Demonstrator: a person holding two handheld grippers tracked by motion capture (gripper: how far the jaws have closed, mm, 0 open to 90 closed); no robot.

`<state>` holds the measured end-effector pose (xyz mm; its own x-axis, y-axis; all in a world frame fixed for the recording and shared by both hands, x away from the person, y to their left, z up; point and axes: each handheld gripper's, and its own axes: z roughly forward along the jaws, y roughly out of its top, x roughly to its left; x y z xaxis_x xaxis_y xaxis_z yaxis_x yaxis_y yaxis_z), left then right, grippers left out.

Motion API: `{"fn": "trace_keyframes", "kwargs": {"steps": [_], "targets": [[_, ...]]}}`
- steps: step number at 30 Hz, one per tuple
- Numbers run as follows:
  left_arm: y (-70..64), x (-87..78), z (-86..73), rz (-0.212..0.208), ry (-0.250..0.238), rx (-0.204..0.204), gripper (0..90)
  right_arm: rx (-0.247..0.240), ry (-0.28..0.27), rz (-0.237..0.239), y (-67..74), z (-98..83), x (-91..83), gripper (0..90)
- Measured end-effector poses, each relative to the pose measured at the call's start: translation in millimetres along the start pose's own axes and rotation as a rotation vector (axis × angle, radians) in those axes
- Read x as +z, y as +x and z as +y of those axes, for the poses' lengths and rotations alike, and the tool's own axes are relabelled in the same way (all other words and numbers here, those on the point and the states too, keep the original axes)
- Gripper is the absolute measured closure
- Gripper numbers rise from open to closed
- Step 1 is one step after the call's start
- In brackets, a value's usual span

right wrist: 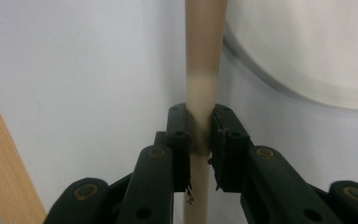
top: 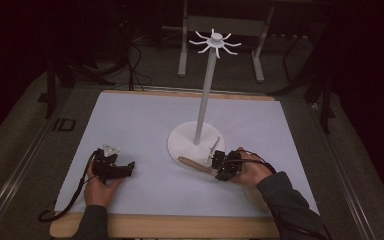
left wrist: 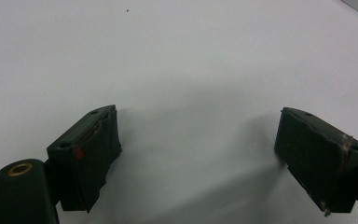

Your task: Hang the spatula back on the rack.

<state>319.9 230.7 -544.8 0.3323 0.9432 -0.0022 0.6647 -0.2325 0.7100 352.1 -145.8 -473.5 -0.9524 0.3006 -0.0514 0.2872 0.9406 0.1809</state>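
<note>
Table (top: pixel 145 227) wood-edged, white sheet (top: pixel 145 120) on top; dark room.

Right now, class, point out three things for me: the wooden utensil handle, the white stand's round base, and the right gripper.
wooden utensil handle (right wrist: pixel 204 56), right gripper view, on its shaft above the jaws.
white stand's round base (top: pixel 182 140), high view, on its bare left part.
right gripper (right wrist: pixel 200 128), right gripper view, midway between its jaw tips.
</note>
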Motion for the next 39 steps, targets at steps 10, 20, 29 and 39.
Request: {"fn": "trace_keyframes", "kwargs": {"steps": [10, 20, 29, 39], "targets": [[-0.1, 0.0, -0.1, 0.0, -0.001, 0.0, 14.2, 0.032, -0.048, -0.017, -6.5, -5.9, -11.2, 78.3], [-0.1, 0.0, 0.0, 0.0, -0.001, -0.001, 14.1, 0.059, -0.102, -0.026, -14.9, -16.2, -26.3, 78.4], [-0.3, 0.1, -0.1, 0.0, -0.002, -0.003, 14.1, 0.095, -0.177, -0.037, -23.6, -31.6, -42.0, 78.4], [-0.3, 0.1, 0.0, 0.0, -0.002, -0.003, 14.2, 0.127, -0.241, -0.058, -30.9, -47.4, -57.5, 78.4]]}}
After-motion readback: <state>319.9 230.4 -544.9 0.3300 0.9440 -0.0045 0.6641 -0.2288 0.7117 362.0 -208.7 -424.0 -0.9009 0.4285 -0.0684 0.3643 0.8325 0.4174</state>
